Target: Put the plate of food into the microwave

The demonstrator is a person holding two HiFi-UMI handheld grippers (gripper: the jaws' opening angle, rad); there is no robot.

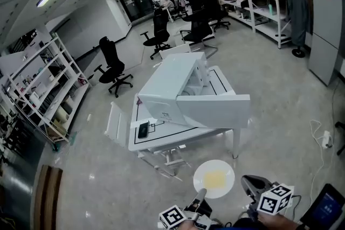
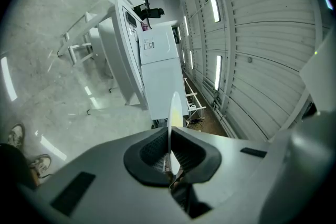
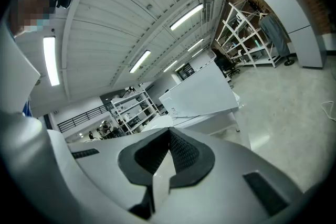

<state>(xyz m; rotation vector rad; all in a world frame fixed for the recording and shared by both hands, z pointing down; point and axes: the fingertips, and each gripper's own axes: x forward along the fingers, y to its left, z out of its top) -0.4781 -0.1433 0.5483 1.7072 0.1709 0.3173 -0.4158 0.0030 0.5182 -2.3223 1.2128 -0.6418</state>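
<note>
A white plate with a yellow patch of food hangs level over the floor, near the front of the white table. My left gripper is shut on the plate's near rim. In the left gripper view the plate shows edge-on, pinched between the dark pads of that gripper. The white microwave sits on the table with its door hanging open toward me; it also shows as a white box. My right gripper is shut and empty, just right of the plate.
A black handset lies on the table's left corner. Office chairs stand behind the table, shelving racks along the left wall and a grey cabinet at far right. A tablet sits at the bottom right.
</note>
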